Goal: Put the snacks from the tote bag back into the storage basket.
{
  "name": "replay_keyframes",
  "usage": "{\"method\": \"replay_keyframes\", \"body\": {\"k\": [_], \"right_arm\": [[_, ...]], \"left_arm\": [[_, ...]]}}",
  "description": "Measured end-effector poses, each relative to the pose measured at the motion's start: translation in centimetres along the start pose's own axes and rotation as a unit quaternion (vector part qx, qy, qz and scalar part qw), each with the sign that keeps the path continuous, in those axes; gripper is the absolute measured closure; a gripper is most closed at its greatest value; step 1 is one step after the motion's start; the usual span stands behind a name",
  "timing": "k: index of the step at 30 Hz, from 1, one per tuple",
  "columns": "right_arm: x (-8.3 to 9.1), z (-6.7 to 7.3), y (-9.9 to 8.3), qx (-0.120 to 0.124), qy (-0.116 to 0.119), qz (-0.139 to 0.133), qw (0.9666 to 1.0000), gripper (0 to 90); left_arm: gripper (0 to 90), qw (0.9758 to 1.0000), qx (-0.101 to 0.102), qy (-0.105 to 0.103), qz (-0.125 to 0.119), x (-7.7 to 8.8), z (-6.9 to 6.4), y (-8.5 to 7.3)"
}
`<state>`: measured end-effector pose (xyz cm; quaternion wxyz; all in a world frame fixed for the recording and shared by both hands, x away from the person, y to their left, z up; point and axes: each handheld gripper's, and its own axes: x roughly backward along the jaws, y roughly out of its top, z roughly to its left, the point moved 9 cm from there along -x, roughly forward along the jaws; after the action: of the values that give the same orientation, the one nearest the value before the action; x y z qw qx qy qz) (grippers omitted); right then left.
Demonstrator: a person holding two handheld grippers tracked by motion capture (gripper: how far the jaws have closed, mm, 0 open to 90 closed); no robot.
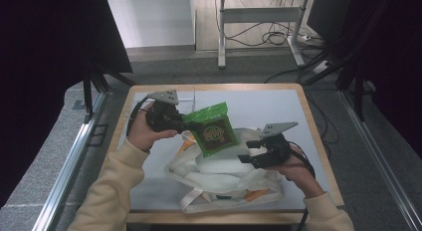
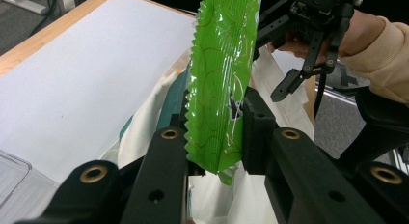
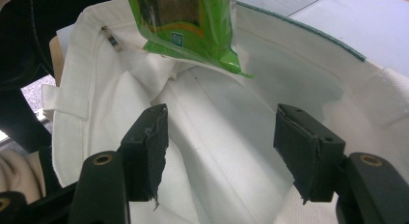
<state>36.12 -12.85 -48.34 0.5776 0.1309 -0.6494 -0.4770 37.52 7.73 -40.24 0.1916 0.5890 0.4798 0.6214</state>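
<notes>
A green snack packet (image 1: 214, 129) hangs above a white cloth tote bag (image 1: 224, 178) lying on the table. My left gripper (image 1: 186, 122) is shut on the packet's left edge; in the left gripper view the packet (image 2: 222, 84) stands pinched between the two black jaws. My right gripper (image 1: 249, 154) stands open just right of the packet, over the bag's mouth. In the right gripper view the jaws stand wide apart, nothing between them, in front of the bag's white inside (image 3: 217, 137), and the packet's lower end (image 3: 190, 26) hangs above.
The bag lies on a white sheet (image 1: 263, 104) covering a wooden-edged table (image 1: 318, 141). A clear plastic container (image 2: 14, 175) shows at the lower left of the left gripper view. Metal frame rails (image 1: 383, 156) run beside the table on both sides.
</notes>
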Motion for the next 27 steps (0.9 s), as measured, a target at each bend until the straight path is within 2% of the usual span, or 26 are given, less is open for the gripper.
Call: {"method": "replay_keyframes", "body": {"k": [12, 16, 19, 24, 27], "right_arm": [[0.3, 0.4, -0.5, -0.003, -0.009, 0.000, 1.0000, 36.0], [0.5, 0.4, -0.6, -0.005, -0.012, -0.001, 0.9999, 35.7], [0.7, 0.4, -0.7, -0.005, -0.014, -0.002, 0.9999, 35.5], [0.7, 0.4, -0.8, -0.007, -0.015, -0.001, 0.9999, 35.4], [0.6, 0.4, -0.8, -0.006, -0.015, 0.000, 0.9999, 35.3]], "left_arm": [[75.3, 0.9996, 0.005, 0.007, -0.026, 2.1, 0.1, 0.6], [75.2, 0.9989, 0.013, 0.003, -0.044, 3.2, 0.7, 0.9], [75.3, 0.9984, 0.022, 0.010, -0.051, 3.7, 1.4, 0.9], [75.3, 0.9983, 0.029, 0.025, -0.045, 4.1, 2.4, 0.4], [75.3, 0.9978, 0.032, 0.027, -0.052, 4.5, 2.7, 0.4]]}}
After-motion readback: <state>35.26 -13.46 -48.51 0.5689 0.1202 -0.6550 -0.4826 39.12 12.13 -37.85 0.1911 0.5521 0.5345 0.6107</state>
